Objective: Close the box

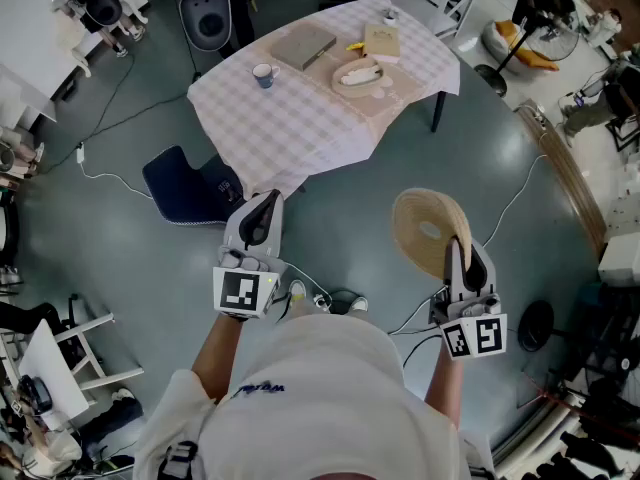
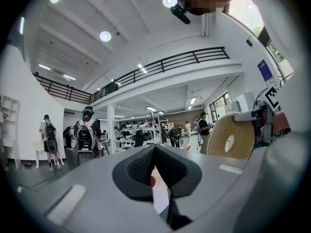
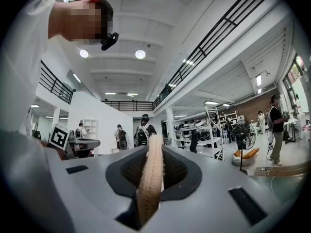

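Right gripper: lower right, jaws clamped on the rim of one round woven lid.
Left gripper: lower left of centre, jaws together, nothing between them.
Floor: grey, with cables; one dark blue seat.
Table: upper centre, checked cloth, well apart from both grippers.
On it: one open round box, one cup, one flat grey case.

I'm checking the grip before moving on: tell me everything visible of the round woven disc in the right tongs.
The round woven disc looks like pale tan straw or rope coiled in rings, with a lighter round patch at its centre. It stands on edge in the air over the grey floor, away from the table. The right tongs pinch its rim; nothing else touches it.
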Demonstrator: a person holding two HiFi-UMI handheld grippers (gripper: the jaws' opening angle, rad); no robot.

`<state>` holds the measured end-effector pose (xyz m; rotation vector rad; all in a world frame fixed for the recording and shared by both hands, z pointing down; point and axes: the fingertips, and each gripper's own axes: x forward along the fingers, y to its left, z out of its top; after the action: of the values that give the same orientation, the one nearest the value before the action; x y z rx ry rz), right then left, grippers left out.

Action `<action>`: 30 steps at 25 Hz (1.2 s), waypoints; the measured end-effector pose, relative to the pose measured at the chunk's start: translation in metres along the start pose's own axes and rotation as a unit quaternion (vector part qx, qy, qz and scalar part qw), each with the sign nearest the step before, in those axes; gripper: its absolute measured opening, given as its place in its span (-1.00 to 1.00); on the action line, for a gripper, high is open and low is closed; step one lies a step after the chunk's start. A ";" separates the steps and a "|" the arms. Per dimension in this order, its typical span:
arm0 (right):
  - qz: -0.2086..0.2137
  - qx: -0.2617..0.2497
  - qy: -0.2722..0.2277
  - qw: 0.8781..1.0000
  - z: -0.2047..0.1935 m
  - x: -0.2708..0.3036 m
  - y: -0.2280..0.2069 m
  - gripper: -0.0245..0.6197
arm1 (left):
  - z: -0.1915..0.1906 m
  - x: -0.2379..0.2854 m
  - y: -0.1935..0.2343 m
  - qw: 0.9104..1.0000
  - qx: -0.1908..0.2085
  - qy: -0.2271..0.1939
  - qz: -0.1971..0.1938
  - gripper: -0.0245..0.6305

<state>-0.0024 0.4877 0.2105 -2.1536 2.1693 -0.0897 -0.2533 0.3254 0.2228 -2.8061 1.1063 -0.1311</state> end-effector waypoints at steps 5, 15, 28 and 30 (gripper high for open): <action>0.010 0.003 -0.009 1.000 0.004 0.009 -0.005 -0.75 | 0.001 0.009 0.000 1.000 -0.019 0.003 0.014 -0.92; 0.008 0.000 -0.003 1.000 0.004 0.013 0.004 -0.75 | -0.002 0.010 -0.003 1.000 -0.013 0.014 -0.004 -0.92; -0.020 0.014 0.029 0.999 -0.006 0.014 0.039 -0.75 | -0.020 -0.028 0.035 1.000 -0.018 0.023 -0.011 -0.92; -0.026 0.013 0.031 0.999 -0.008 0.017 0.053 -0.75 | -0.027 -0.036 0.053 0.999 -0.021 0.024 -0.005 -0.93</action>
<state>-0.0566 0.4707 0.2133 -2.2212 2.1327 -0.1904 -0.3185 0.3096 0.2406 -2.8610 1.1172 -0.1802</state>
